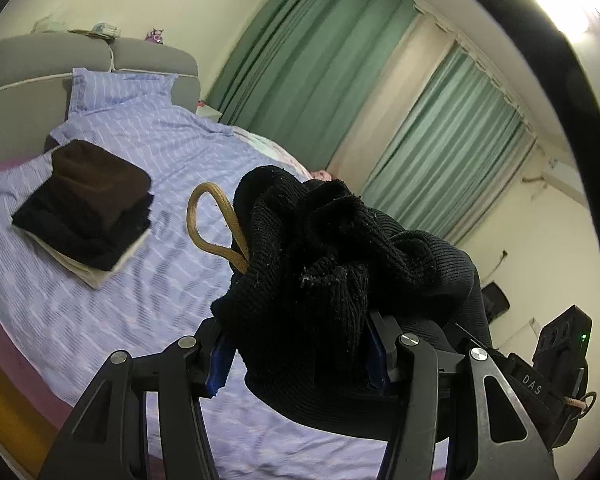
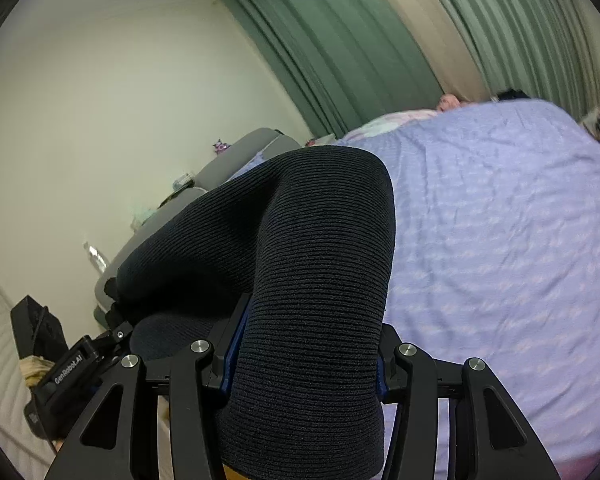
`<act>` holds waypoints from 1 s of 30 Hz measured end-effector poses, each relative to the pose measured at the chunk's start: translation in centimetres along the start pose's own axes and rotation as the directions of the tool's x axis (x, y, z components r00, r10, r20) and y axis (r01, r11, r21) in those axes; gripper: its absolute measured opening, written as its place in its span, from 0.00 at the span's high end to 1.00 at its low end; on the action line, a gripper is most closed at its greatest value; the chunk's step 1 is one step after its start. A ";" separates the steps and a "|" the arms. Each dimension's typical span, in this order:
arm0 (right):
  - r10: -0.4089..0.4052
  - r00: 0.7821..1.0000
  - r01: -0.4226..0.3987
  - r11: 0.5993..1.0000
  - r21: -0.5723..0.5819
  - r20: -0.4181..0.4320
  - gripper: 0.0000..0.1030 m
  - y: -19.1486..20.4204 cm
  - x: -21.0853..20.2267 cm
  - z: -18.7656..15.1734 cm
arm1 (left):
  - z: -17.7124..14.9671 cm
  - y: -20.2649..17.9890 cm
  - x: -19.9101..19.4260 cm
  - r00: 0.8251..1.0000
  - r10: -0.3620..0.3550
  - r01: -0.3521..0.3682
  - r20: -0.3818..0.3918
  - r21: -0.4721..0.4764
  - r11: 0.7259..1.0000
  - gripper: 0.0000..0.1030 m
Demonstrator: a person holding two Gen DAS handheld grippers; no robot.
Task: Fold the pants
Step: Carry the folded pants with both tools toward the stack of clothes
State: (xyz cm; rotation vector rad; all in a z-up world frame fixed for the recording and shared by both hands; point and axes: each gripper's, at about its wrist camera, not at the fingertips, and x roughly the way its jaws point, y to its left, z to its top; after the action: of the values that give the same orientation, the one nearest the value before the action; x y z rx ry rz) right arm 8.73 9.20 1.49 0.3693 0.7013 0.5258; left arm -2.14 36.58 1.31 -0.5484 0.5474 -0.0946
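The wide bed with a lilac striped cotton sheet (image 1: 148,304) fills most of the left wrist view, and it shows again in the right wrist view (image 2: 500,260). Behind it hang long green pleated curtains (image 1: 312,60), with a grey padded headboard (image 1: 156,60) at the head of the bed and a lilac striped pillow (image 1: 116,88) leaning against it.

The black ribbed knit pants (image 1: 320,264) are lifted above the sheet, held between both tools. In the left wrist view the bunched waist end sits inside the left gripper (image 1: 300,364), which is clenched on the fabric, and a tan drawstring loop (image 1: 210,224) sticks out of the bundle on its left side. In the right wrist view a smoother ribbed part of the pants (image 2: 312,280) passes between the fingers of the right gripper (image 2: 304,364), which is clamped on it as well; the cloth bends over above the fingers.

On the sheet, near the pillow and well apart from the pants, rests a stack of folded clothes, a brown piece on top of black and cream ones (image 1: 88,204).

A small purple figure (image 1: 156,36) stands on top of the headboard.
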 end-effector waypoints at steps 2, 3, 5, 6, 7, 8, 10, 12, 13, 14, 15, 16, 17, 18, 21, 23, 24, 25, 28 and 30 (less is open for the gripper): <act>-0.004 1.000 0.004 0.999 0.032 0.013 0.53 1.9 1.1 -1.5 | 1.1 2.2 -1.1 1.000 -0.008 0.008 -0.016 0.032 0.999 0.48; -0.005 1.000 0.004 0.999 0.043 0.017 0.53 2.6 1.6 -2.0 | 1.6 3.3 -1.7 1.000 -0.006 0.007 -0.024 0.039 0.999 0.48; -0.008 1.000 0.007 0.997 0.072 0.009 0.52 4.3 2.5 -3.1 | 2.2 5.0 -2.8 0.999 0.002 -0.001 -0.035 0.036 0.999 0.48; -0.008 1.000 0.008 0.997 0.077 -0.006 0.52 5.1 3.0 -3.4 | 2.3 5.9 -3.2 0.999 0.004 -0.002 -0.040 0.029 1.000 0.48; -0.009 1.000 0.010 0.997 0.075 -0.016 0.52 5.5 3.3 -3.6 | 2.4 6.6 -3.6 0.999 0.001 0.000 -0.045 0.015 1.000 0.48; -0.011 1.000 0.012 0.998 0.069 -0.027 0.53 6.2 3.6 -3.8 | 2.4 7.2 -4.0 0.999 -0.002 0.002 -0.047 -0.003 1.000 0.48; -0.016 0.999 0.018 0.999 0.043 -0.045 0.52 7.4 4.0 -3.8 | 2.3 8.6 -4.8 0.999 -0.006 0.004 -0.044 -0.036 0.999 0.48; -0.010 0.998 0.012 1.000 0.022 -0.059 0.52 8.1 3.9 -4.0 | 2.3 9.4 -5.6 0.999 -0.005 0.002 -0.040 -0.063 0.998 0.48; -0.004 0.998 0.005 1.000 0.012 -0.063 0.52 8.3 3.9 -4.1 | 2.3 9.8 -6.0 0.999 0.000 -0.003 -0.035 -0.071 0.997 0.48; 0.005 0.998 -0.005 1.000 0.001 -0.068 0.52 8.9 4.2 -4.2 | 2.2 9.7 -6.4 0.999 0.010 -0.012 -0.030 -0.073 0.997 0.48; 0.020 0.997 -0.020 1.000 -0.004 -0.077 0.52 9.1 4.5 -4.2 | 2.3 9.9 -6.8 0.999 0.027 -0.029 -0.028 -0.073 0.997 0.48; 0.034 0.995 -0.034 0.999 -0.001 -0.089 0.52 9.2 4.8 -4.1 | 2.3 10.0 -7.2 0.999 0.043 -0.044 -0.025 -0.079 0.996 0.48; 0.047 0.994 -0.047 0.999 0.003 -0.099 0.52 9.3 5.2 -4.0 | 2.5 10.2 -7.7 0.999 0.051 -0.052 -0.015 -0.085 0.995 0.48; 0.066 0.992 -0.066 0.998 0.003 -0.105 0.52 9.3 5.5 -3.9 | 2.5 10.3 -8.1 0.998 0.058 -0.058 -0.002 -0.084 0.995 0.48; 0.089 0.990 -0.091 0.996 -0.013 -0.112 0.52 10.3 6.6 -3.7 | 3.0 10.9 -8.7 0.996 0.084 -0.082 0.023 -0.094 0.992 0.48; 0.097 0.987 -0.100 0.995 -0.019 -0.126 0.52 11.5 7.0 -3.8 | 3.6 11.6 -8.9 0.996 0.089 -0.086 0.026 -0.104 0.991 0.48; 0.104 0.986 -0.108 0.994 -0.022 -0.130 0.52 12.0 7.4 -3.7 | 3.9 11.9 -9.1 0.995 0.090 -0.086 0.034 -0.105 0.991 0.48; 0.108 0.985 -0.113 0.993 -0.028 -0.131 0.52 12.5 7.7 -3.7 | 4.3 12.3 -9.2 0.995 0.093 -0.088 0.043 -0.106 0.991 0.48; 0.118 0.985 -0.124 0.992 -0.039 -0.127 0.52 14.1 9.3 -4.0 | 5.7 14.2 -9.1 0.994 0.095 -0.089 0.056 -0.107 0.990 0.48; 0.113 0.985 -0.119 0.992 -0.036 -0.128 0.52 15.3 11.0 -4.0 | 6.9 16.2 -8.5 0.995 0.086 -0.081 0.048 -0.108 0.991 0.48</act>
State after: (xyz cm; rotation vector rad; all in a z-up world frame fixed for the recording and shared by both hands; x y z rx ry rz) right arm 7.99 28.37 0.50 0.3399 0.7915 0.6785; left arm -6.71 55.58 1.85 -0.6292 0.5255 0.0289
